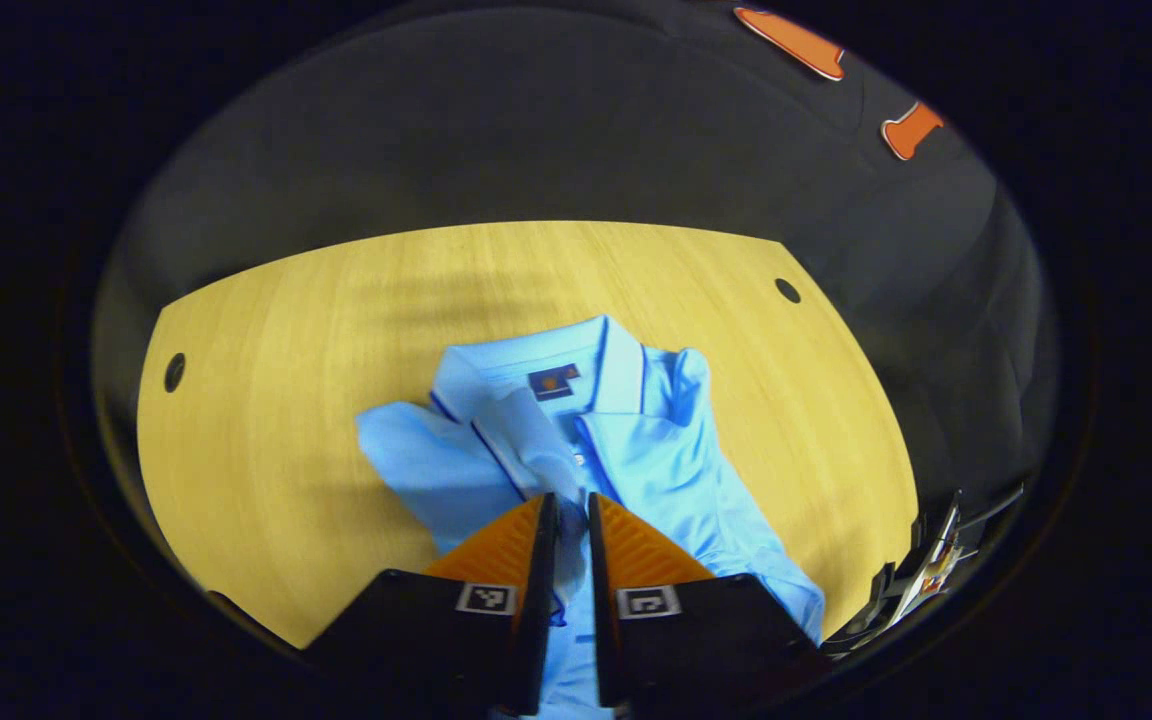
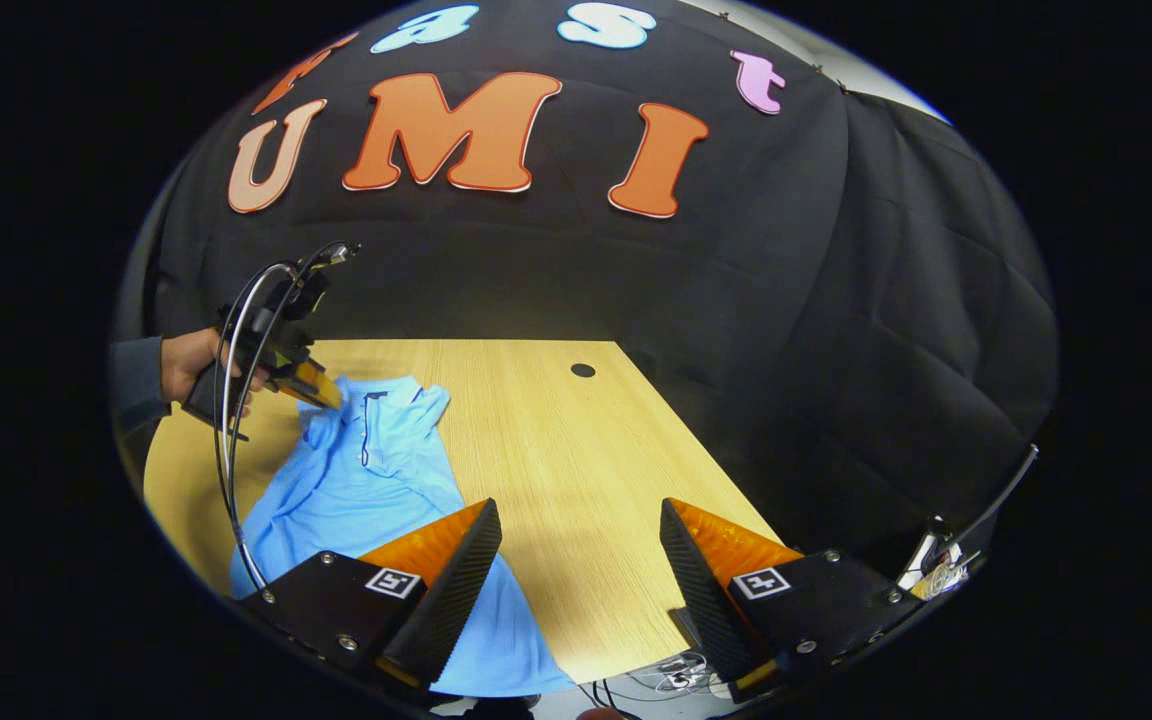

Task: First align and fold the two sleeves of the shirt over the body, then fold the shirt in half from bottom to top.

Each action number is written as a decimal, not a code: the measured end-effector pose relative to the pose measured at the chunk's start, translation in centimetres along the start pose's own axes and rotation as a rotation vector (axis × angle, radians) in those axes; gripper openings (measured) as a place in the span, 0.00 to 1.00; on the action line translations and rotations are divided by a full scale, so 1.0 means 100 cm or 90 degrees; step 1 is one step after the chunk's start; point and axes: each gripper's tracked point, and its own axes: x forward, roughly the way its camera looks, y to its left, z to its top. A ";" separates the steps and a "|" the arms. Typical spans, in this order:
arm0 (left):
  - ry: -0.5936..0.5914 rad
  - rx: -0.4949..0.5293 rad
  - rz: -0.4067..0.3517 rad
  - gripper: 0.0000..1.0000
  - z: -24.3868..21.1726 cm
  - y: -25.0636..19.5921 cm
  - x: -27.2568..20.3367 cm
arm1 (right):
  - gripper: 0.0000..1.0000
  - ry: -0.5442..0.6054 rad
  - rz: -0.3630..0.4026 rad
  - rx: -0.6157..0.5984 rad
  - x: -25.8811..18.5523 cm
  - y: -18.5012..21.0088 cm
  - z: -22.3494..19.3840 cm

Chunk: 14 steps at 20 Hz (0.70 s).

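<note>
A light blue polo shirt lies on the wooden table, collar toward the far side. In the left gripper view, my left gripper is shut on a fold of the shirt's sleeve, which is lifted over the body; cloth shows in the narrow gap between the fingers. In the right gripper view the shirt lies at the left, and a hand holds the left gripper at its upper part. My right gripper stands open above bare table beside the shirt's edge, holding nothing.
The table has round cable holes near its far corners. Black cloth walls close in behind and to the right. Loose cables lie below the table's near edge. The right gripper shows at the table's right edge.
</note>
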 end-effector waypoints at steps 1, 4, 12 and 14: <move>0.000 0.010 -0.019 0.53 -0.003 -0.010 -0.004 | 0.98 0.003 0.002 0.003 -0.002 -0.001 -0.004; -0.017 0.051 -0.017 1.00 -0.014 -0.019 -0.017 | 0.98 0.011 0.015 0.008 -0.004 -0.003 -0.013; -0.063 0.012 0.014 1.00 -0.078 -0.013 -0.110 | 0.98 0.030 0.119 -0.023 0.003 0.010 -0.033; -0.064 -0.007 0.033 1.00 -0.105 -0.005 -0.129 | 0.98 0.041 0.151 -0.035 0.005 0.015 -0.043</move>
